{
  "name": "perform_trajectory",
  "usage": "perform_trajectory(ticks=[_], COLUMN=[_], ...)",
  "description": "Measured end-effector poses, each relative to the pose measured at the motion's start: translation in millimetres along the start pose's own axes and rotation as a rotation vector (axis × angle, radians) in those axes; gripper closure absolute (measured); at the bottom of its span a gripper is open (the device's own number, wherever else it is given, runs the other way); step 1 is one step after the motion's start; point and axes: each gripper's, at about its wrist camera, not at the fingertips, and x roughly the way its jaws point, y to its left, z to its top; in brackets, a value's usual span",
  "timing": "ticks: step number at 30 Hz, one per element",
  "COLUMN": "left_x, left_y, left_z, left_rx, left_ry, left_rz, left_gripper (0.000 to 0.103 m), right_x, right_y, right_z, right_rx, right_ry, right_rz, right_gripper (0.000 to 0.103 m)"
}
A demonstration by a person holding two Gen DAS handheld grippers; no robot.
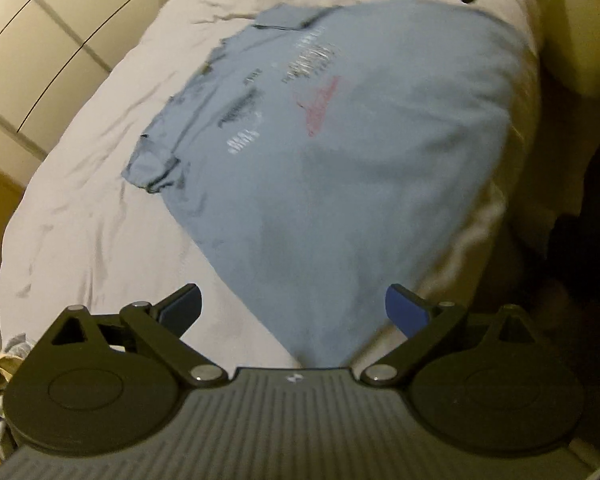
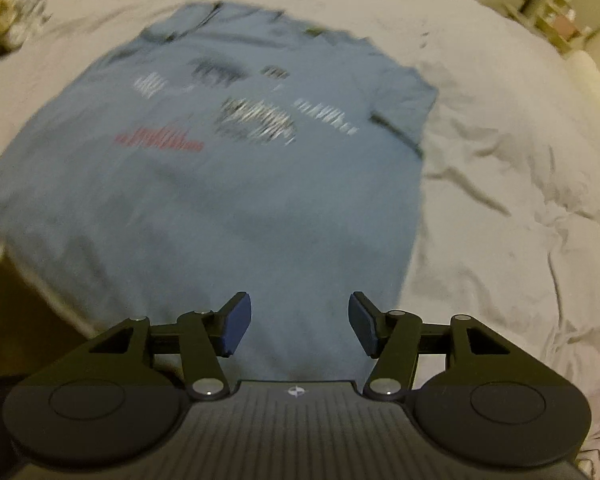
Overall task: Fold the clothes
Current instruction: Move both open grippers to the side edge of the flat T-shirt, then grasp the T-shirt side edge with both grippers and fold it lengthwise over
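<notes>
Here, the blue T-shirt [image 1: 332, 168] lies spread flat on the bed [image 1: 100, 208], print up. It looks light and limp, so pinch a hem corner or sleeve edge. Your left gripper [image 1: 293, 312] and right gripper [image 2: 300, 326] hover over its hem, jaws apart, holding nothing.
</notes>
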Motion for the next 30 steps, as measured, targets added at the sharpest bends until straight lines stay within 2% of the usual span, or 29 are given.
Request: perform_trajectory(ticks=[5, 7, 10, 14, 15, 16, 17, 19, 21, 24, 30], left_x=[15, 28, 46, 63, 65, 66, 65, 59, 50, 42, 32], left_y=[-37, -46, -57, -73, -75, -76, -75, -68, -62, -47, -10], left_z=[-11, -15, -17, -21, -21, -21, -19, -14, -10, -2, 15], left_rx=[0.217, 0.282, 0.356, 0.506, 0.527, 0.534, 0.519, 0.446, 0.382, 0.261, 0.03], left_ry=[0.01, 0.026, 0.021, -0.004, -0.008, -0.011, -0.012, -0.013, -0.028, -0.034, -0.032], left_rz=[0.031, 0.044, 0.066, 0.09, 0.092, 0.09, 0.082, 0.079, 0.095, 0.075, -0.005], left_gripper=[0.013, 0.024, 0.025, 0.025, 0.027, 0.037, 0.045, 0.077, 0.094, 0.098, 0.099], right_x=[3, 6, 9, 11, 13, 14, 14, 16, 17, 24, 44], right_y=[29, 36, 40, 41, 41, 42, 43, 49, 57, 80, 144], right_z=[-17, -22, -29, -37, -40, -42, -45, -50, -55, -67, -87], right_rx=[-0.06, -0.081, -0.101, -0.098, -0.098, -0.1, -0.106, -0.134, -0.174, -0.285, -0.556], right_ry=[0.015, 0.02, 0.017, 0.008, 0.008, 0.006, 0.002, -0.019, -0.053, -0.128, -0.332], right_rz=[0.027, 0.04, 0.045, 0.034, 0.029, 0.023, 0.016, -0.003, -0.025, -0.061, -0.092], right_gripper=[0.046, 0.046, 0.045, 0.041, 0.041, 0.041, 0.041, 0.039, 0.036, 0.03, 0.029])
